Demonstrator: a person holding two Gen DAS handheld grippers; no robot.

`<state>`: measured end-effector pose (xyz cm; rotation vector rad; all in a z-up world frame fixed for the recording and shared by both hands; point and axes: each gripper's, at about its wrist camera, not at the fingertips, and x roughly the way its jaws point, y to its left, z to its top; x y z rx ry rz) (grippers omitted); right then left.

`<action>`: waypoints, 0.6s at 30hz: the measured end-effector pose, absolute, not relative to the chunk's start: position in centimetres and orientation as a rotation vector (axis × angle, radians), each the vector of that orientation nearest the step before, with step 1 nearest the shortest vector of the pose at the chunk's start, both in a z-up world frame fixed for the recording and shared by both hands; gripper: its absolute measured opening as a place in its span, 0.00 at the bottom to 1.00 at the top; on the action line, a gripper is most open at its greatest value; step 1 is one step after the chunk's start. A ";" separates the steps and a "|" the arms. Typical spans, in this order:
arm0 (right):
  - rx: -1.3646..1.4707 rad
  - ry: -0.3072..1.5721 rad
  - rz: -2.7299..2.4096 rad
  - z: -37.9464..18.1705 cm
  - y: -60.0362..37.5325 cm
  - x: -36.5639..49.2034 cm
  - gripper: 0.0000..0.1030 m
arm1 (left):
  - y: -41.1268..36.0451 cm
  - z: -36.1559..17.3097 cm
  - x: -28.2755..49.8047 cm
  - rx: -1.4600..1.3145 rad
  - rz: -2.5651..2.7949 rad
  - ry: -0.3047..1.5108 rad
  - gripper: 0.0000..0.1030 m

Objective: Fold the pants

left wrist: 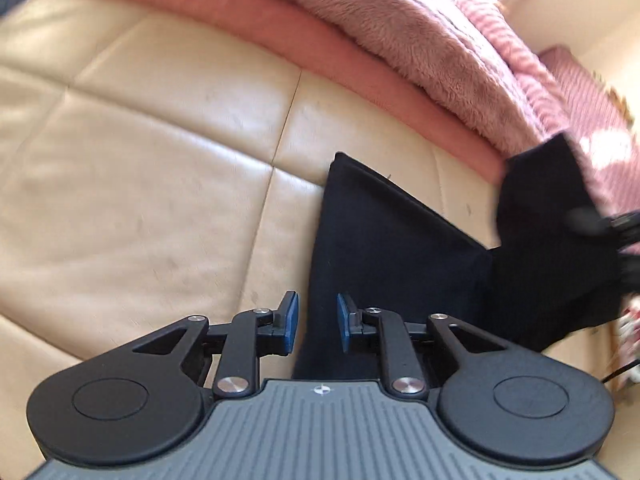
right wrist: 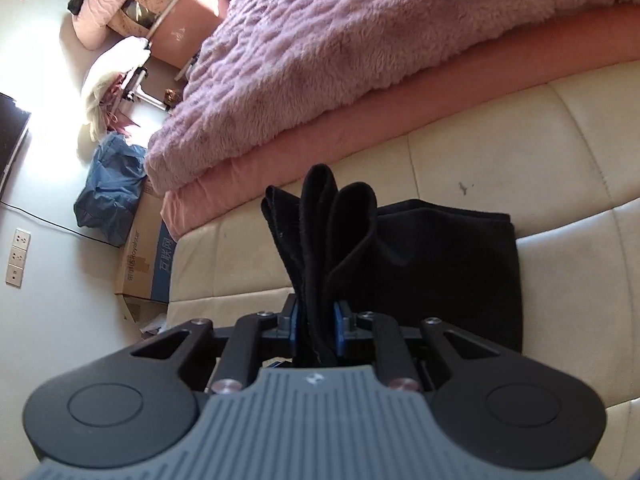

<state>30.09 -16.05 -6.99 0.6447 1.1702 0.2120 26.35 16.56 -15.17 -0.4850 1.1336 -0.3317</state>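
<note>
The black pants [left wrist: 384, 240] lie partly folded on the cream leather surface [left wrist: 140, 200]. My left gripper [left wrist: 318, 322] is open, its blue pads either side of the pants' near edge, gripping nothing. My right gripper [right wrist: 316, 322] is shut on a bunched end of the pants [right wrist: 332, 232], whose layers stick up between the pads. The rest of the pants [right wrist: 448, 264] lies flat beyond and to the right. In the left wrist view the lifted end [left wrist: 548, 240] hangs at the right, with the right gripper [left wrist: 612, 232] blurred at the frame edge.
A pink fluffy blanket [right wrist: 360, 40] over a salmon sheet [right wrist: 400, 120] borders the far side of the leather surface. Left of it, on the floor, are a cardboard box [right wrist: 144, 260], a blue bag [right wrist: 110, 192] and a pink stroller [right wrist: 160, 20].
</note>
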 end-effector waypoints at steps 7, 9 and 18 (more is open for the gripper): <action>0.554 1.294 0.156 -12.9 -9.7 31.8 0.16 | 19.0 -14.6 26.5 -0.596 -0.308 1.087 0.24; 0.561 1.310 0.162 -13.1 -9.0 32.1 0.22 | 19.7 -14.4 26.4 -0.621 -0.301 1.076 0.26; 0.644 1.277 0.277 -9.8 -9.9 31.6 0.35 | 20.7 -13.9 26.8 -0.717 -0.280 1.035 0.31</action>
